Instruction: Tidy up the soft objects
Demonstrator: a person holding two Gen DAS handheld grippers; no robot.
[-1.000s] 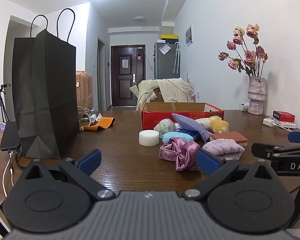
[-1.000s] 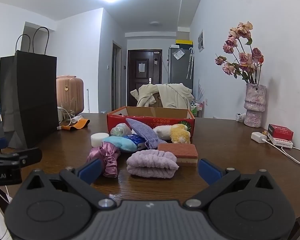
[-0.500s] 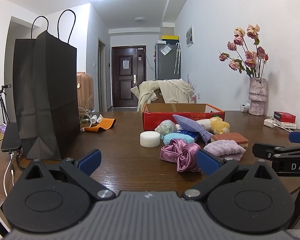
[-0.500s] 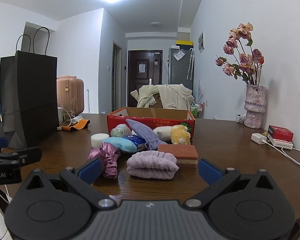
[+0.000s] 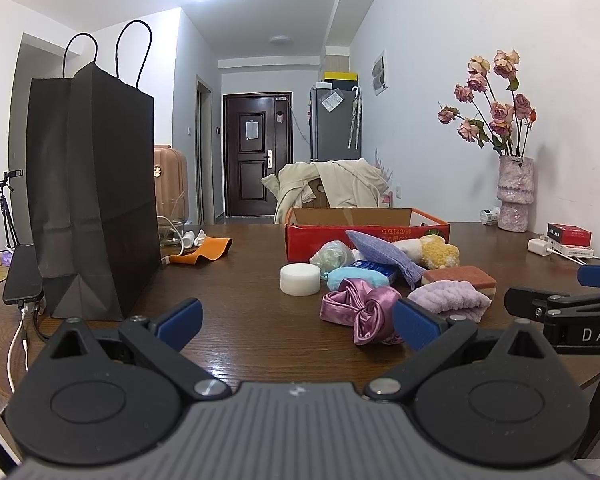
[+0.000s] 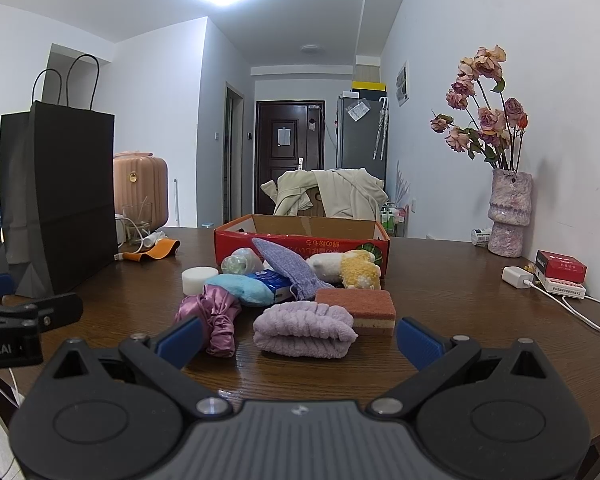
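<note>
A heap of soft items lies on the brown table in front of an open red cardboard box point(image 5: 366, 232) point(image 6: 300, 240). Nearest me are a pink satin scrunchie point(image 5: 358, 308) point(image 6: 214, 316), a folded lilac towel point(image 5: 450, 300) point(image 6: 304, 328) and a brown sponge point(image 5: 458, 278) point(image 6: 358, 306). Behind them sit a white foam puck point(image 5: 300, 278) point(image 6: 198, 278), a light blue plush point(image 6: 238, 288), a purple cloth pouch point(image 5: 384, 254) point(image 6: 290, 266) and a yellow-and-white plush point(image 5: 436, 250) point(image 6: 352, 266). My left gripper point(image 5: 296, 322) is open, short of the scrunchie. My right gripper point(image 6: 298, 338) is open, just before the towel.
A tall black paper bag point(image 5: 90, 196) point(image 6: 56, 200) stands at the left, with a phone and cables beside it. An orange strap point(image 5: 202, 250) lies behind. At the right are a vase of dried roses point(image 6: 508, 208), a red box point(image 6: 560, 266) and a white charger with cable point(image 6: 518, 278).
Both views have risen and eased back very slightly. The objects on the table have not moved, and both grippers have stayed open.
</note>
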